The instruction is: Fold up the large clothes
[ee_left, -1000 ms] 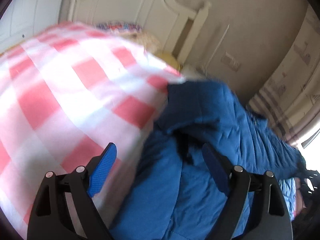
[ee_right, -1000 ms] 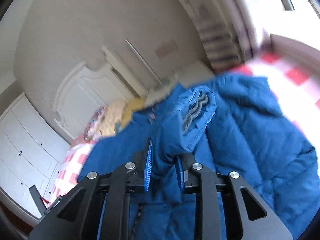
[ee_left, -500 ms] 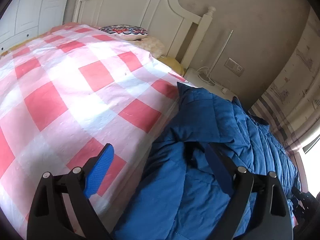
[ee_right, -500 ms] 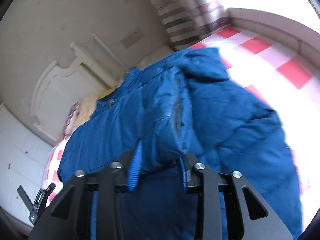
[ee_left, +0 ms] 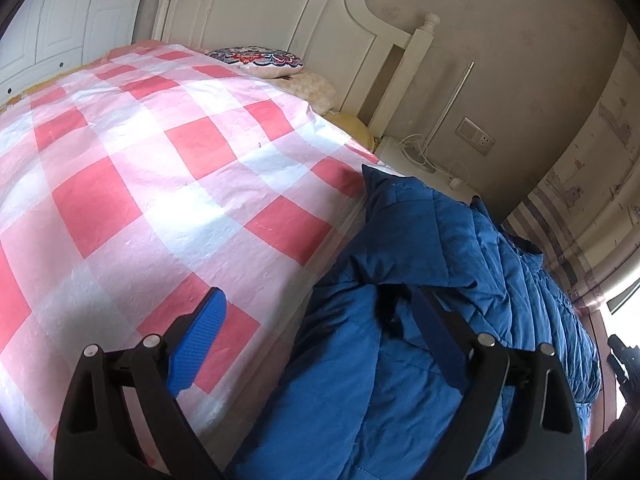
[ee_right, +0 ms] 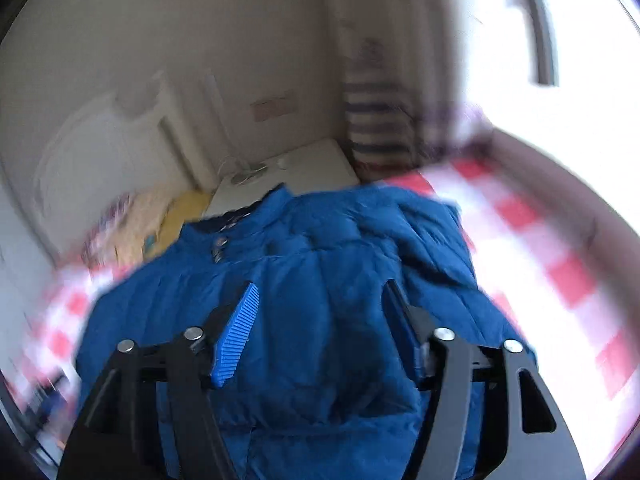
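The blue padded jacket [ee_right: 320, 300] lies spread on the bed's red-and-white checked cover [ee_left: 160, 200], its collar toward the headboard [ee_left: 280, 20]. I judge it bulky but light, soft and springy, its shell probably slick, so a thin pinch would likely slip; I'd take a full bite of a hem, cuff or shoulder seam. My right gripper [ee_right: 326, 320] is opening above the jacket's middle, nothing pressed between its pads. My left gripper [ee_left: 320, 340] stands wide open at the jacket's edge (one finger over the cover, one over blue cloth), gripping nothing. The right view is blurred, so seams and snaps are hard to read. The left view hides the near hem behind my fingers.
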The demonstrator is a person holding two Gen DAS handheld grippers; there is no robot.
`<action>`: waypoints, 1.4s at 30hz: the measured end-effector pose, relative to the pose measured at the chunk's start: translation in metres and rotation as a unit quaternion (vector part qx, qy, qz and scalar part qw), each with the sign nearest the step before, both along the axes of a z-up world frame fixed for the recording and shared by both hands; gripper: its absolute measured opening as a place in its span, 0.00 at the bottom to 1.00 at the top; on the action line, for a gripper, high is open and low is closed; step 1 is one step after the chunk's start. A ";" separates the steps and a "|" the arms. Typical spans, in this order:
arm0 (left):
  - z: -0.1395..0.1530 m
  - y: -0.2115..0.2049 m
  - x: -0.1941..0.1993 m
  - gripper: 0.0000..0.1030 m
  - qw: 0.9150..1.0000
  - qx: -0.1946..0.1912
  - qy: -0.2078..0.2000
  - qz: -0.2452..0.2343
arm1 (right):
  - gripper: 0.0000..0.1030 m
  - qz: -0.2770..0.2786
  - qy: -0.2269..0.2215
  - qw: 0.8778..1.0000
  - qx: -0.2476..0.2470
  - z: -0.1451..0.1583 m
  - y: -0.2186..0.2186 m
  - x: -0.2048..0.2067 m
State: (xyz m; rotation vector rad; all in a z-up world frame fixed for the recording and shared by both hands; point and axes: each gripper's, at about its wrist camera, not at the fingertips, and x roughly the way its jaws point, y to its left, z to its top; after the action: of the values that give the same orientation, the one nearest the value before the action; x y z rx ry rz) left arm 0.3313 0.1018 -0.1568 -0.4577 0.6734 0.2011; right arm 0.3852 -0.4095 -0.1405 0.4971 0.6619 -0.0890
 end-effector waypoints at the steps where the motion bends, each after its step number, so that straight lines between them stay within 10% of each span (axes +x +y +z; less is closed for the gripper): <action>1: 0.000 0.001 0.000 0.90 1.000 -0.001 0.000 0.000 | 0.72 0.001 0.010 1.000 0.016 -0.009 -0.008 -0.001; 6: 0.001 -0.004 0.003 0.90 1.000 0.006 0.001 -0.010 | 0.58 0.077 0.023 0.995 0.054 -0.036 -0.010 0.006; 8: 0.001 -0.006 0.003 0.90 1.000 0.009 0.001 -0.013 | 0.32 0.081 -0.001 0.996 0.038 -0.023 -0.005 0.000; 13: -0.001 -0.002 0.002 0.91 1.000 -0.003 0.002 -0.003 | 0.24 0.070 -0.072 0.995 -0.002 0.018 0.007 -0.029; 20: -0.001 -0.002 0.001 0.91 1.000 -0.001 0.002 -0.004 | 0.25 0.028 0.029 0.999 0.019 -0.029 -0.011 -0.018; 26: -0.003 0.000 0.002 0.91 1.000 -0.006 0.006 -0.001 | 0.28 -0.016 -0.016 0.998 -0.059 0.019 -0.002 -0.039; 32: -0.002 -0.002 0.002 0.91 1.000 -0.002 0.007 -0.002 | 0.67 0.073 -0.028 0.982 -0.173 0.041 0.060 -0.009; 36: -0.003 0.001 0.001 0.91 1.000 -0.009 0.007 0.000 | 0.66 0.099 0.057 0.977 -0.182 -0.002 0.074 0.021; 42: 0.036 -0.018 -0.009 0.92 0.999 0.044 -0.018 0.000 | 0.72 0.109 0.068 0.969 -0.211 -0.020 0.085 0.024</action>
State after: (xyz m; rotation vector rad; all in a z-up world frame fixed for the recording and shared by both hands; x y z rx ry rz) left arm 0.3222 0.0835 -0.1212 -0.3764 0.6261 0.2217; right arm 0.4095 -0.3248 -0.1607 0.0054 0.8031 -0.0547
